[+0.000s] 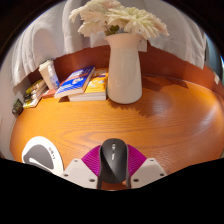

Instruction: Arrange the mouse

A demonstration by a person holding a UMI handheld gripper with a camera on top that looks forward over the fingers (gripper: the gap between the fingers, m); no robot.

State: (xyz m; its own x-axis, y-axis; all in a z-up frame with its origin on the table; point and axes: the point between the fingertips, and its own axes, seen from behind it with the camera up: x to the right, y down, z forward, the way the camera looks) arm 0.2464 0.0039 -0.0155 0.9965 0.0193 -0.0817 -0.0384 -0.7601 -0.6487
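Note:
A black computer mouse [113, 162] with a grey scroll wheel sits between my two fingers, its nose pointing away from me. My gripper [113, 149] is shut on it: both magenta pads [92, 160] press against its sides. It is just above or on the wooden table [170, 125]; I cannot tell which. The mouse's rear end is hidden below the fingers.
A white vase [124, 66] of pale flowers stands beyond the fingers at the middle of the table. Books [80, 84] lie to its left, with more books [35, 92] further left. A white round object [40, 153] with a black mark lies left of the fingers.

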